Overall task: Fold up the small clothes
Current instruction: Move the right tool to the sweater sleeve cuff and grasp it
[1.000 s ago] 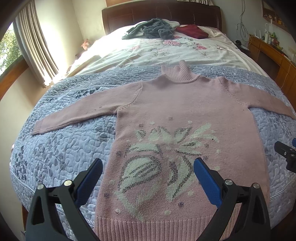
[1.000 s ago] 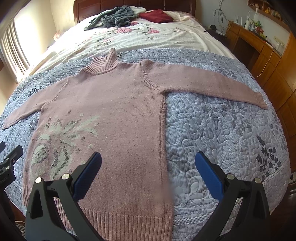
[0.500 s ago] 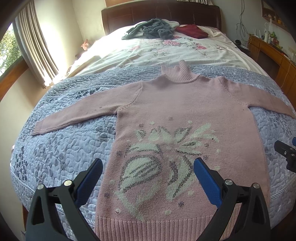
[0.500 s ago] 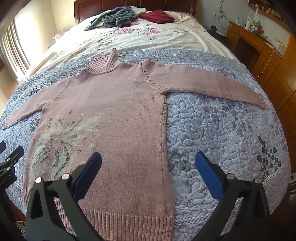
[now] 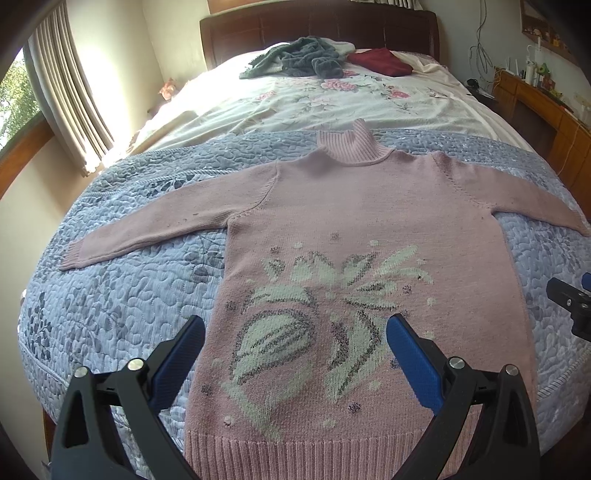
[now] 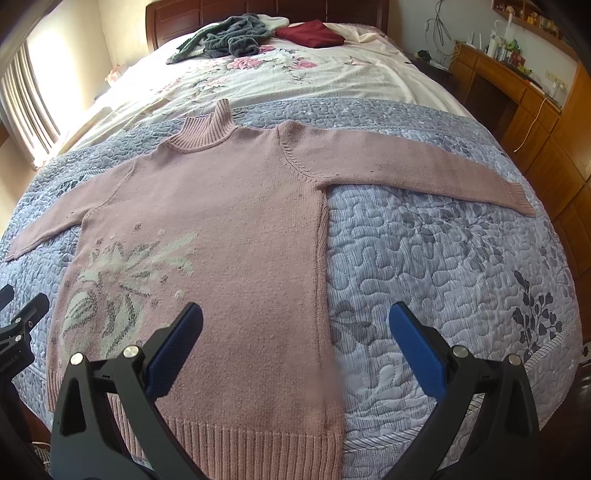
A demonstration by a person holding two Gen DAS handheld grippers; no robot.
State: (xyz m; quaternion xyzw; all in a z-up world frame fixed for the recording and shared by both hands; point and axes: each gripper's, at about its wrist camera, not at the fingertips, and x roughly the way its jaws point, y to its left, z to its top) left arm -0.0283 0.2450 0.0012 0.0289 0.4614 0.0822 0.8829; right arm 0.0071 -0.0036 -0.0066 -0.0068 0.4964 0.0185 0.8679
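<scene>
Nothing of note has shifted since the earlier frames — both grippers hover as before, the sweater lies unchanged.

Item, nearest: left gripper (image 5: pixel 295 354), lower centre of the left wrist view, jaws spread wide and empty, blue pads framing the leaf motif. Held above the hem, apparently to survey the garment before a first grasp.

Item: right gripper (image 6: pixel 295 347), lower centre of the right wrist view, jaws likewise parted and holding nothing, straddling the sweater's side seam and the quilt beside it. Each tool shows only as a dark sliver at the edge of the other's view; the hands holding them are out of frame.

Item: pink sweater (image 5: pixel 369 206), turtleneck, laid flat face-up on the grey quilt (image 5: pixel 122 280), hem toward the cameras, collar away, both sleeves stretched straight out to the sides — a spread that suits folding, which by this layout has not begun. Its ribbed hem is partly hidden behind the gripper bodies; in the left wrist view one cuff runs off the right edge of the frame.

Item, farther: floral bedspread (image 6: pixel 332 77), covering the upper half of the bed.

Item, farthest: grey garment (image 6: pixel 225 38) in a loose heap, and dark red cloth (image 6: pixel 310 33), folded, beside it, both near the headboard (image 5: pixel 325 26). Whether they await folding cannot be told.

Item, margins: curtains (image 5: pixel 66 85) upper left; wooden cabinets (image 6: pixel 517 96) upper right, small things on top too blurred to name.
</scene>
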